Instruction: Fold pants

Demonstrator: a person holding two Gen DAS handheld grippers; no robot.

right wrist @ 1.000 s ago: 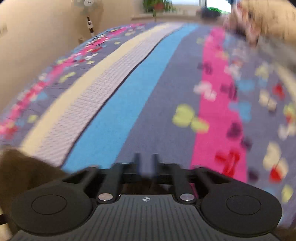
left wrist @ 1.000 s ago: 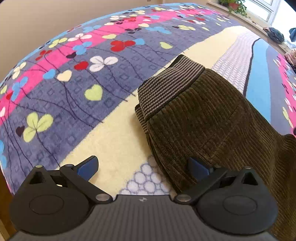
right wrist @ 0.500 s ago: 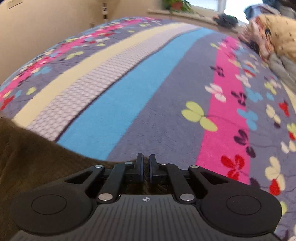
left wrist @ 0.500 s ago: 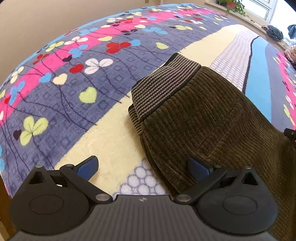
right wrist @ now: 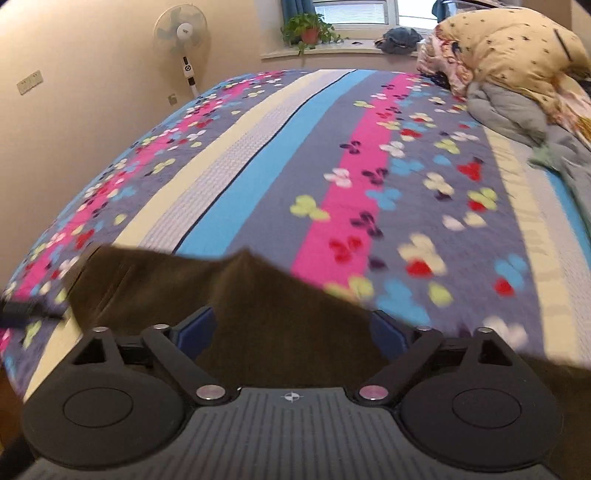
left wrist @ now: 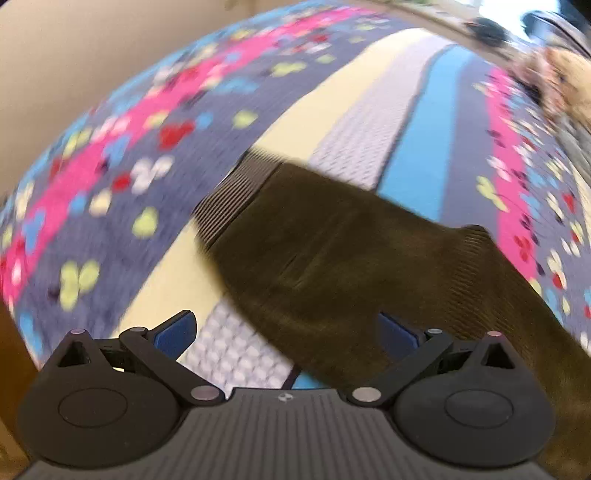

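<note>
The dark olive corduroy pants lie folded on the bed, with the striped ribbed waistband at their far left end. My left gripper is open above the pants' near edge, holding nothing. In the right wrist view the pants lie just ahead and under my right gripper, which is open and empty above the cloth. The left wrist view is blurred.
The bed is covered by a striped blanket with clover and heart prints. A heap of bedding and pillows sits at the far right. A standing fan and a potted plant are by the wall and window.
My right gripper has opened, let go of the pants and pulled back and up. My left gripper has drawn back and swung right, staying open.
</note>
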